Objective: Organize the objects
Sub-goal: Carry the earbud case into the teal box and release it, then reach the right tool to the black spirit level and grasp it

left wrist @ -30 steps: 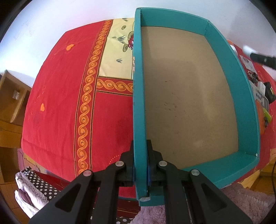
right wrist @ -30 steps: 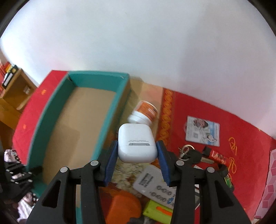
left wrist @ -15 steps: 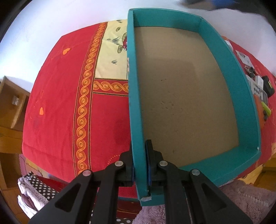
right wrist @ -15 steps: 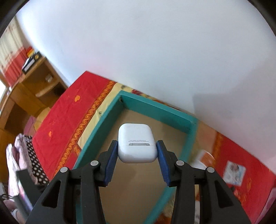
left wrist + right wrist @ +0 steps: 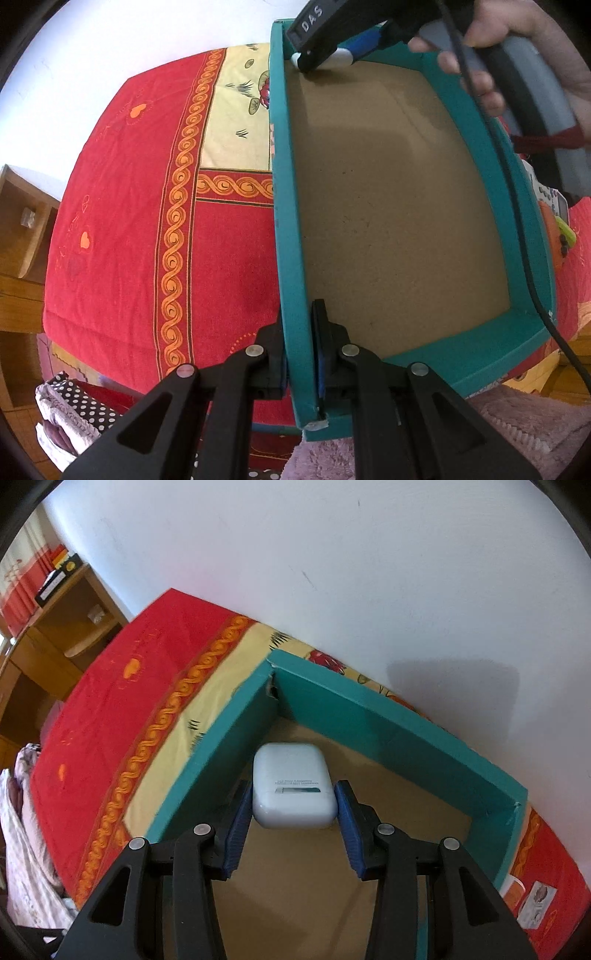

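**Case held in far left corner of box**

Left wrist view: The left gripper [image 5: 300, 354] is clamped on the left wall of the teal box [image 5: 291, 221], near its near corner, one finger outside and one inside. The box's brown floor shows bare. At the far left corner, the right gripper [image 5: 325, 55] reaches in from above, with a hand [image 5: 517, 44] on its grip; only a sliver of the white case [image 5: 341, 57] shows between its fingers. Small items lie beyond the box's right wall, too cropped to identify.

Right wrist view: The right gripper [image 5: 293, 812] grips the case [image 5: 293, 786] between blue pads [image 5: 236, 827]. The case is white, rounded, with small grey print and a hinge strip facing the camera. It sits low in the corner; contact with the floor cannot be told. The box corner seam [image 5: 272, 690] is split.

The box rests on a bed [image 5: 110, 709] with a red and yellow patterned cover, against a white wall [image 5: 332, 572]. A wooden shelf [image 5: 66, 616] stands at the left.
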The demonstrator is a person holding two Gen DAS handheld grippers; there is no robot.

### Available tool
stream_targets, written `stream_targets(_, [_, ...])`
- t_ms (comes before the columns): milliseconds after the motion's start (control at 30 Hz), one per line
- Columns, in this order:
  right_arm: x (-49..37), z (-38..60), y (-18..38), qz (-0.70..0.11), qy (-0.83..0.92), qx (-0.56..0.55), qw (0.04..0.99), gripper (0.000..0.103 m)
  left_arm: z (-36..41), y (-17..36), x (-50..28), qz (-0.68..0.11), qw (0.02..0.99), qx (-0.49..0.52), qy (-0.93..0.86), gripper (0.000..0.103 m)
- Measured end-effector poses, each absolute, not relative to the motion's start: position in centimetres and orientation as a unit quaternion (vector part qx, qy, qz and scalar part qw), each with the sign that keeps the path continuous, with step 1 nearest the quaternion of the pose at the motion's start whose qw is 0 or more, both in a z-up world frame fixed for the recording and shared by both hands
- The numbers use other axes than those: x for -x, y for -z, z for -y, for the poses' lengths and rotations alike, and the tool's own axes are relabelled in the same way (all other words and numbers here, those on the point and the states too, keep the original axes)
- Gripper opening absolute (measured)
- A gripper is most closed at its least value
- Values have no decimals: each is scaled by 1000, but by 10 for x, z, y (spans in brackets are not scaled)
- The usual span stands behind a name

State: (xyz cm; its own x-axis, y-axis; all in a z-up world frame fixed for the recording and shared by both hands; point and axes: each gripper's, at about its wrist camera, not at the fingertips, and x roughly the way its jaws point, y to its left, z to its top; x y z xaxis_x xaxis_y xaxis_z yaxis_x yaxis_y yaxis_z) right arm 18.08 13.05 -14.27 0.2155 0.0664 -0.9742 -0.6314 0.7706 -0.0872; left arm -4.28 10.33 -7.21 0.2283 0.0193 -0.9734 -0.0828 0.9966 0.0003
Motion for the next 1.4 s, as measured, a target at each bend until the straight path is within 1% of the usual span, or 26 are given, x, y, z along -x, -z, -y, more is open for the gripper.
stream_targets(333, [-191, -133, 157, -586, -219, 242, 742, 45, -106, 73, 41, -621, 782, 25, -30, 9])
stream_targets(500, [-188, -139, 160, -584, -213, 261, 739, 46, -107, 74, 40, -622, 782, 31, -28, 9])
stream_targets(533, [-189, -138, 159, -585, -213, 257, 739, 48, -108, 74, 40, -621, 782, 32, -28, 9])
stream_targets(567, [-190, -137, 159, -587, -216, 251, 739, 55, -109, 73, 40, -621, 782, 31, -27, 9])
stream_targets(633, [-190, -137, 159, -595, -215, 248, 733, 63, -110, 74, 41, -621, 783, 31, -25, 9])
stream_targets(667, [-190, -136, 159, -598, -210, 249, 732, 66, -111, 74, 41, -621, 783, 33, -24, 9])
stream_targets(700, [-189, -134, 157, -597, -209, 248, 734, 67, -112, 74, 41, -621, 783, 33, -23, 9])
stream_targets(833, [-180, -120, 136, -588, -215, 232, 744, 67, -113, 74, 41, -621, 783, 28, -19, 9])
stream_targets(1133, [-134, -69, 63, -553, -212, 187, 783, 67, -109, 75, 43, -620, 784, 20, -10, 10])
stream_targets(1400, [-74, 23, 22, -534, -158, 171, 813, 67, -101, 74, 45, -615, 788, 7, -9, 10])
